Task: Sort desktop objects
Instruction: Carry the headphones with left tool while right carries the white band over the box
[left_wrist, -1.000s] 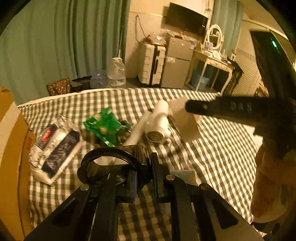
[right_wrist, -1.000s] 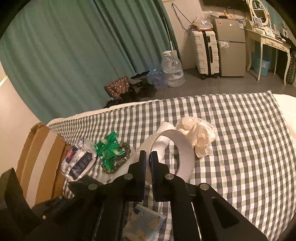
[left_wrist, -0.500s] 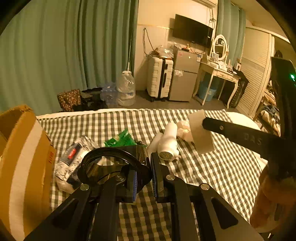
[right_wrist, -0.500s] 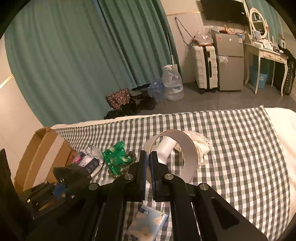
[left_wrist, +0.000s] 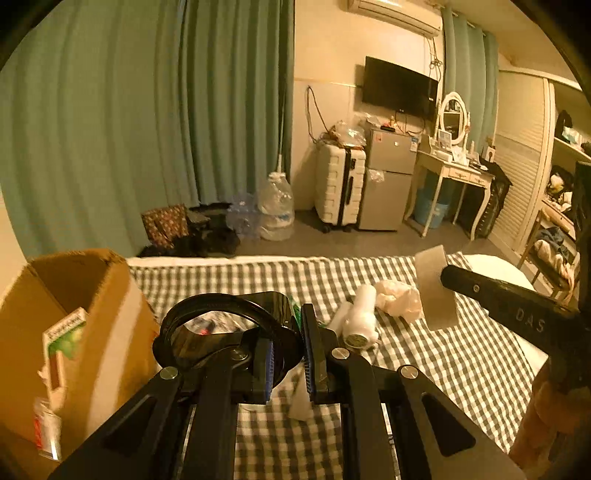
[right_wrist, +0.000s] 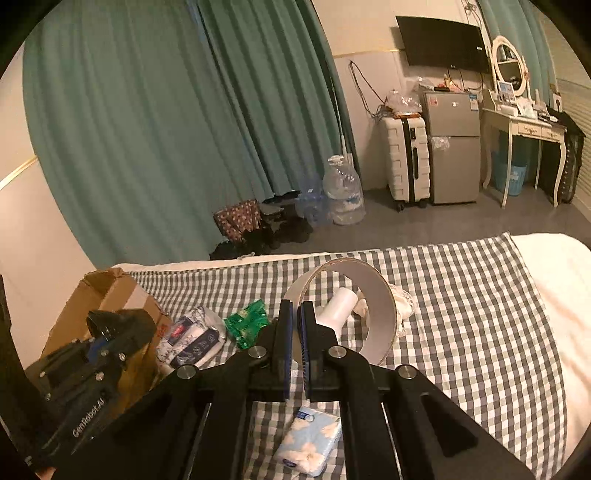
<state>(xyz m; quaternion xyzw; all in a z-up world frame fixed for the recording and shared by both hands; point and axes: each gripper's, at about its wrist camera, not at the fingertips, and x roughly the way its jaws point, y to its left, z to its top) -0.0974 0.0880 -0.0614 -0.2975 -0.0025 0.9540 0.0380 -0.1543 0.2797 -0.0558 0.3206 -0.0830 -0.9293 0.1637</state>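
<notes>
L gripper (left_wrist: 288, 350) pinches the wall of a black tape roll (left_wrist: 225, 325), roll lifted above the checked cloth (left_wrist: 461, 354), next to the open cardboard box (left_wrist: 74, 332) w/ a green-printed carton (left_wrist: 62, 336) inside. R gripper (right_wrist: 295, 332) jaws nearly together, clamped on the rim of a white tape roll (right_wrist: 373, 314), also off the cloth. On cloth: white hair dryer (right_wrist: 334, 308) w/ crumpled white bag (right_wrist: 402, 302) just beside it, green snack packet (right_wrist: 247, 323), black/white packet (right_wrist: 192, 339) near the box, blue floral tissue pack (right_wrist: 310, 443) closest to cam. Bkgd: teal curtains (right_wrist: 166, 129), suitcase (right_wrist: 406, 158), mini fridge (right_wrist: 452, 147).
</notes>
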